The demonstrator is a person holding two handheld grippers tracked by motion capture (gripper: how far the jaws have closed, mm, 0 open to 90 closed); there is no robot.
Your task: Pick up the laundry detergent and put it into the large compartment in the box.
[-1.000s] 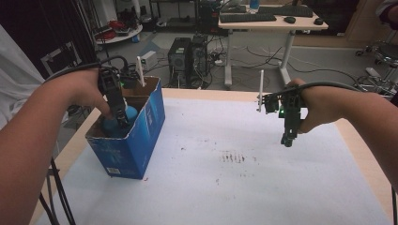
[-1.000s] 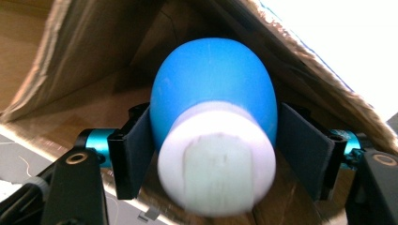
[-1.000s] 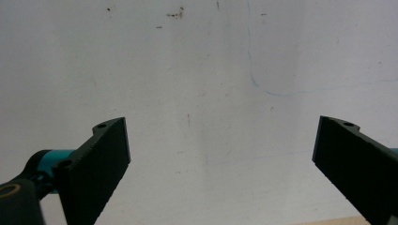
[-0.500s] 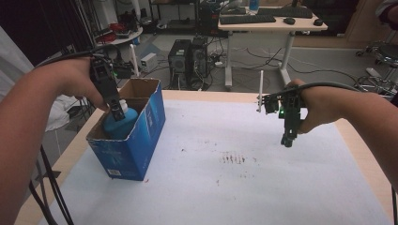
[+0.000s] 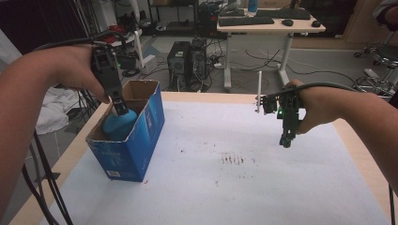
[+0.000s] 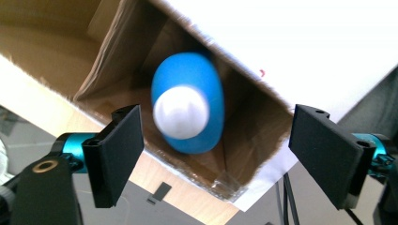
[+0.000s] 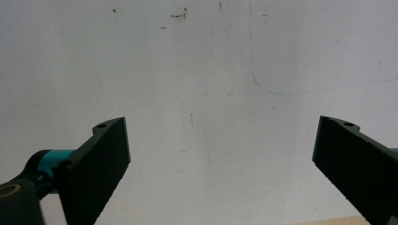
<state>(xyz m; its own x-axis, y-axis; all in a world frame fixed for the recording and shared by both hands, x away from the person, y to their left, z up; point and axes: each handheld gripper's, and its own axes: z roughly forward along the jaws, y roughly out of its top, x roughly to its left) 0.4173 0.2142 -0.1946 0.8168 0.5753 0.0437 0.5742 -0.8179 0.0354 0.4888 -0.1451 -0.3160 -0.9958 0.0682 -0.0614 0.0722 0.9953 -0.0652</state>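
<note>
A lab or office workroom: a desk (image 5: 270, 26) with keyboard (image 5: 245, 20), computer towers (image 5: 187, 63) and floor cables (image 5: 328, 70).

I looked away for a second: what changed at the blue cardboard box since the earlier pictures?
The left gripper has risen out of the blue cardboard box; its jaws have just been opening, letting go of the blue rounded object with a white end, which lies inside. The right gripper stayed open over the white table cover.

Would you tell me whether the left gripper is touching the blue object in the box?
Apart. The left gripper view shows the left gripper with jaws that have just been opening, spread wide of the blue object, which lies below them in the cardboard box.
</note>
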